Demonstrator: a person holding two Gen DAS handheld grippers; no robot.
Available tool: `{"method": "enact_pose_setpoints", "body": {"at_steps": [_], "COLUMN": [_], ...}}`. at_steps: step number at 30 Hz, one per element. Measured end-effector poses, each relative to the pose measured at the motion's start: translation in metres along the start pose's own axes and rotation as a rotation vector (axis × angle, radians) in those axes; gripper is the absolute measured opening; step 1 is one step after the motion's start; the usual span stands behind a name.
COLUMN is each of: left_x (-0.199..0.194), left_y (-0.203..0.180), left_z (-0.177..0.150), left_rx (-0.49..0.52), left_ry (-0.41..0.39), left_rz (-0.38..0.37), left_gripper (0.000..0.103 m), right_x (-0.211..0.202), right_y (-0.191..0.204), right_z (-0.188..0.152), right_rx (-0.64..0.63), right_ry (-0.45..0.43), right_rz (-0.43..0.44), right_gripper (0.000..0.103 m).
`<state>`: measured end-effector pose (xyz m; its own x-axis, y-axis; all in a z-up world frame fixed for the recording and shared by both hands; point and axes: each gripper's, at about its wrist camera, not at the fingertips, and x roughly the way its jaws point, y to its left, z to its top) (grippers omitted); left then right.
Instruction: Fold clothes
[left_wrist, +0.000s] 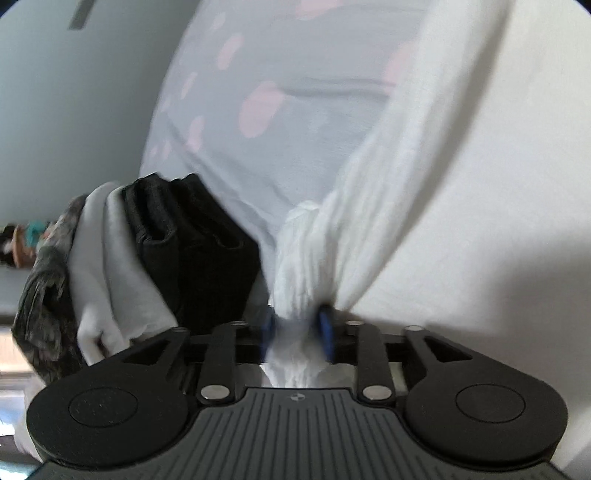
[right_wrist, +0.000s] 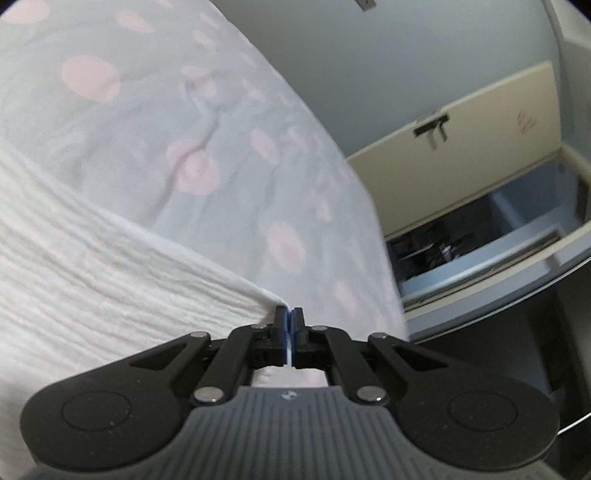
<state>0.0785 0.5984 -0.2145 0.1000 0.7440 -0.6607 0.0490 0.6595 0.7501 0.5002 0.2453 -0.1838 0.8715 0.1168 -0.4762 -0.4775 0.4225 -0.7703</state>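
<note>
A white crinkled cloth (left_wrist: 424, 192) is stretched over a bed with a pale sheet dotted pink (left_wrist: 280, 122). My left gripper (left_wrist: 297, 328) is shut on a bunched fold of this white cloth, which fans out from its blue pads. In the right wrist view the same white cloth (right_wrist: 92, 273) spreads to the left. My right gripper (right_wrist: 289, 321) is shut, its pads pressed together on the cloth's corner at its tip. The dotted sheet (right_wrist: 192, 140) lies beyond it.
A pile of clothes lies left of the left gripper: a black folded garment (left_wrist: 192, 243), a white one (left_wrist: 107, 269) and a dark patterned one (left_wrist: 44, 302). Right of the bed stand a cream cabinet door (right_wrist: 480, 140) and an open drawer (right_wrist: 491, 243).
</note>
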Motion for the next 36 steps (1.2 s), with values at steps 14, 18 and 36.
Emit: {"method": "enact_pose_setpoints", "body": {"at_steps": [14, 18, 36], "left_x": [-0.087, -0.099, -0.079], "left_y": [0.092, 0.104, -0.029], "left_z": [-0.064, -0.073, -0.106], "left_rx": [-0.553, -0.64, -0.501], "left_ry": [-0.075, -0.108, -0.096], "left_rz": [-0.096, -0.114, -0.025], "left_gripper": [0.074, 0.071, 0.022], "right_x": [-0.128, -0.172, -0.204], "right_y": [-0.018, 0.021, 0.148], "right_z": [-0.015, -0.015, -0.009], "right_rx": [0.706, 0.87, 0.86], "right_ry": [0.021, 0.063, -0.037], "right_rz": [0.377, 0.572, 0.722], "right_gripper": [0.035, 0.035, 0.035]}}
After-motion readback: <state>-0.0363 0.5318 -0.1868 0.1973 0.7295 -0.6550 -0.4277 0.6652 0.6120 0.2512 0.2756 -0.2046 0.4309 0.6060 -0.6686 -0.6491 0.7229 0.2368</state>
